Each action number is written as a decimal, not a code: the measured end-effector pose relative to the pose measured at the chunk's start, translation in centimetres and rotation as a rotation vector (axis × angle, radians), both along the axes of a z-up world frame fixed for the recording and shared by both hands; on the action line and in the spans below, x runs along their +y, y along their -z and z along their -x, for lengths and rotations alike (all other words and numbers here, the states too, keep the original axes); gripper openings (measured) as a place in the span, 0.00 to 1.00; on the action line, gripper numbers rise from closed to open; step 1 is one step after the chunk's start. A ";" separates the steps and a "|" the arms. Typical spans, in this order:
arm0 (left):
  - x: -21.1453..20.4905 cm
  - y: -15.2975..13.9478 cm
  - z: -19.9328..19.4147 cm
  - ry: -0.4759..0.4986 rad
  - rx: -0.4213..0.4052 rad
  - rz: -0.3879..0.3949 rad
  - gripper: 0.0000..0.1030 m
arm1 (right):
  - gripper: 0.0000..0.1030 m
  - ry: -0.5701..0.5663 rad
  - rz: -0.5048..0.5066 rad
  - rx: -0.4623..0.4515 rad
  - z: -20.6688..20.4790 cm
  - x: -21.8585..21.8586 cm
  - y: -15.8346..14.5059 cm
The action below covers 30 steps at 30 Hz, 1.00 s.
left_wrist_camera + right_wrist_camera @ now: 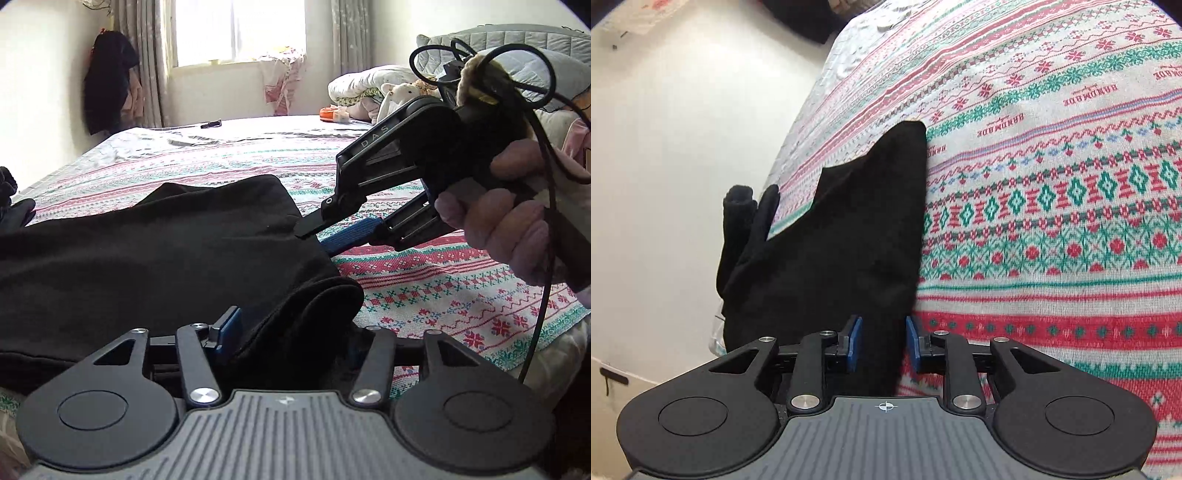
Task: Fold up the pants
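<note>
Two grippers work on black pants [155, 251] lying on a patterned bedspread [424, 295]. At 6 o'clock, the left gripper [284, 332] stands apart with cloth bunched between its fingers. At 3 o'clock, the right gripper [314, 236] pinches the pants' edge.

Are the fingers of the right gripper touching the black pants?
Touching. The right wrist view shows the black pants filling the space between the right gripper's two blue fingers, with fabric against both.
</note>
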<state>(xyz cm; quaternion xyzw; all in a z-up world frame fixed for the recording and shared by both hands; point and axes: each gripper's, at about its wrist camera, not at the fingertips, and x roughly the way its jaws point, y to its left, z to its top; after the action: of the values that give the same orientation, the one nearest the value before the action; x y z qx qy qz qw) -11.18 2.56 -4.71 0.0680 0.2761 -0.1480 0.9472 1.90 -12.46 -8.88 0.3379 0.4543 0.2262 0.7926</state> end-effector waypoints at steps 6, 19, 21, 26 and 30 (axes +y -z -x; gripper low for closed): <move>-0.6 -0.3 -0.2 0.040 0.042 -0.005 0.98 | 0.23 0.032 -0.138 0.052 -4.4 -2.1 1.3; -1.0 -0.8 1.0 -0.068 0.036 0.002 0.67 | 0.15 0.007 -0.193 -0.029 -10.7 -1.6 1.9; -1.1 -0.8 1.4 -0.075 0.030 -0.005 0.64 | 0.15 0.016 -0.196 -0.045 -11.7 -0.8 2.0; -1.6 -0.8 1.0 -0.089 0.025 -0.018 0.57 | 0.14 0.044 -0.176 -0.081 -12.8 1.2 1.7; -1.9 -1.2 0.4 -0.104 0.030 -0.024 0.43 | 0.06 0.069 -0.039 -0.114 -13.1 3.3 0.9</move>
<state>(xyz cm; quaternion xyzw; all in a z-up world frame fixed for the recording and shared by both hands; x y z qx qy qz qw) -11.61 0.68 -3.47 0.0625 0.2954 -0.0963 0.9484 14.96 -9.17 -9.80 0.3551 0.3921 0.2265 0.8179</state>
